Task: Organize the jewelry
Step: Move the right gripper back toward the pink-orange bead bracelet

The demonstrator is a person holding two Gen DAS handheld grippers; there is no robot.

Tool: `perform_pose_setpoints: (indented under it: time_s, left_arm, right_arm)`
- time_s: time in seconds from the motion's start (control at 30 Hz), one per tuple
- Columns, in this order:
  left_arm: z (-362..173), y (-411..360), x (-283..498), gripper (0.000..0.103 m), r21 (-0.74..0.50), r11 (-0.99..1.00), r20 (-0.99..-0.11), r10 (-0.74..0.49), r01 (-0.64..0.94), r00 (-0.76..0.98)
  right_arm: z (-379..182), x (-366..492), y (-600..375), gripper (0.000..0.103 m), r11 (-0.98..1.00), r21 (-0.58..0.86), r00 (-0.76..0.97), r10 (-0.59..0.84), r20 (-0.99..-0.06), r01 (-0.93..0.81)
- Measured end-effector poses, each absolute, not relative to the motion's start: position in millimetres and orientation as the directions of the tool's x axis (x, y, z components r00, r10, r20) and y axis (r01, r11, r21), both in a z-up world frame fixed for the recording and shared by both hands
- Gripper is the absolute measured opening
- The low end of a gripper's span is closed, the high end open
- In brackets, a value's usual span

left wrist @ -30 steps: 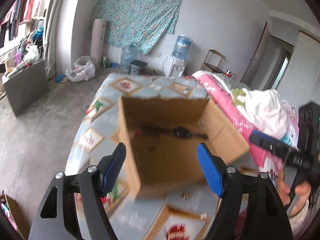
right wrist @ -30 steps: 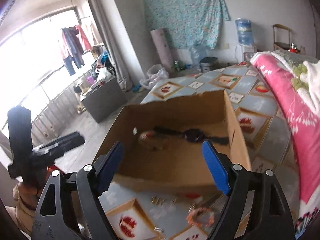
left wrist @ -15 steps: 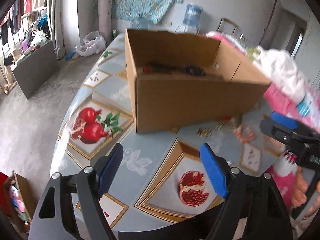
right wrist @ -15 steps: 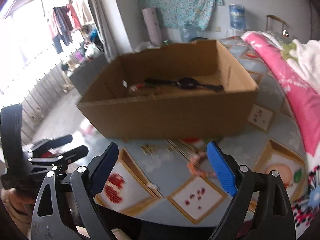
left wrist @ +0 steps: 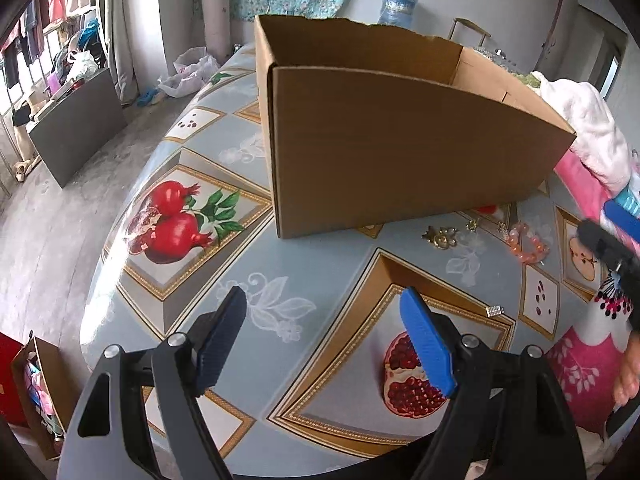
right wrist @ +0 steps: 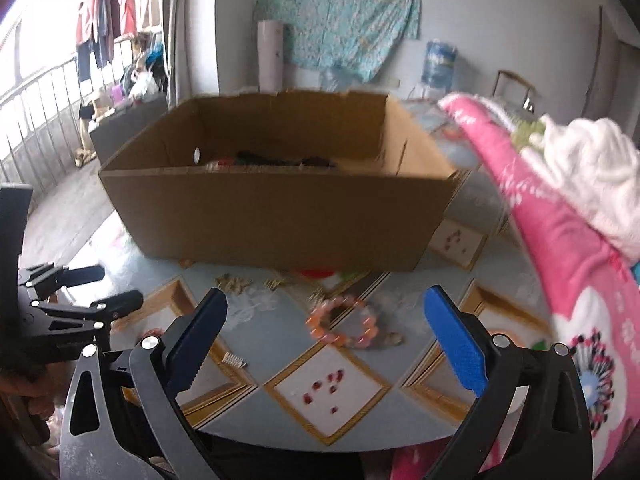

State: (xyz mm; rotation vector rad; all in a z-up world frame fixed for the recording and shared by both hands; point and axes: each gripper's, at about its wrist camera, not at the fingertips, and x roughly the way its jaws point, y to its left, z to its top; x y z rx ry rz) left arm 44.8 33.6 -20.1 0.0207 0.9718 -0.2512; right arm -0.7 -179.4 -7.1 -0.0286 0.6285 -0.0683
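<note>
Tabletop [left wrist: 320, 280] — pink bracelet [right wrist: 344, 322] lies flat before box [right wrist: 280, 220].

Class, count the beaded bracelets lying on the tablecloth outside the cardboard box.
1. A pink-orange beaded bracelet lies on the tablecloth before the cardboard box, ahead of the right claw. Others may be hidden.

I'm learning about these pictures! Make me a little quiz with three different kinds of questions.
1. True or false: the pink bead bracelet lies inside the cardboard box.
2. Pick one. The right gripper is: A) open and holding nothing, B) shut on the bracelet, C) shut on the box wall.
3. Fill the gap: the gold brooch lies on the ______, in front of the box.

Key
1. False: it lies on the tablecloth outside the box.
2. A.
3. Tablecloth.
</note>
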Motion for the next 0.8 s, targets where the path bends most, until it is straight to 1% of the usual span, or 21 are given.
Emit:
perform_pose_setpoints:
  time_s: [0.07, 0.17, 0.27, 0.37, 0.43, 0.57, 0.63, 0.7, 0.77, 0.8]
  left_arm:
    - [-18.8, 32.3, 43.3, 0.077, -0.091, 0.97, -0.809, -0.203, 0.224, 0.551]
    - [-18.8, 28.7, 39.7, 0.077, -0.09, 0.967, -0.795, -0.213, 0.237, 0.568]
    - [-18.0, 24.5, 34.7, 0.077, -0.082, 0.964, -0.776, -0.22, 0.252, 0.591]
    - [-17.0, 21.2, 30.5, 0.077, -0.081, 0.957, -0.753, -0.242, 0.279, 0.612]
    - [-16.3, 17.1, 28.5, 0.077, -0.089, 0.946, -0.736, -0.273, 0.311, 0.619]
    - [-15.7, 7.6, 25.7, 0.076, -0.081, 0.927, -0.711, -0.311, 0.366, 0.631]
    - [-14.0, 4.3, 27.4, 0.071, -0.066, 0.922, -0.695, -0.318, 0.382, 0.645]
    - [-10.4, 3.2, 32.1, 0.066, -0.049, 0.921, -0.674, -0.316, 0.386, 0.668]
    - [-7.4, 2.4, 39.7, 0.058, -0.036, 0.925, -0.66, -0.307, 0.379, 0.686]
    - [-6.3, 2.6, 46.5, 0.057, -0.029, 0.928, -0.654, -0.3, 0.372, 0.695]
  right_arm:
    - [-1.3, -10.3, -200.0, 0.095, 0.996, -0.011, 0.842, -0.079, -0.533, 0.086]
    - [-1.8, -23.5, -229.1, 0.095, 0.992, 0.037, 0.872, -0.091, -0.481, 0.124]
    - [-11.0, -25.1, -242.5, 0.095, 0.987, 0.025, 0.838, -0.119, -0.532, 0.156]
    - [-20.2, -29.1, -242.5, 0.095, 0.991, 0.074, 0.815, -0.045, -0.577, 0.108]
    - [-22.7, -30.2, -234.7, 0.095, 0.994, 0.094, 0.809, 0.007, -0.587, 0.059]
    - [-26.5, -25.1, -209.6, 0.094, 0.997, 0.075, 0.803, 0.066, -0.593, -0.027]
    - [-27.3, -20.9, -200.8, 0.088, 0.996, 0.071, 0.798, 0.085, -0.596, -0.053]
    - [-25.9, -14.9, -197.5, 0.079, 0.995, 0.071, 0.796, 0.094, -0.597, -0.065]
    - [-22.8, -4.0, -200.9, 0.073, 0.995, 0.081, 0.798, 0.099, -0.594, -0.063]
    - [-21.3, 1.0, -204.0, 0.07, 0.994, 0.09, 0.799, 0.1, -0.593, -0.058]
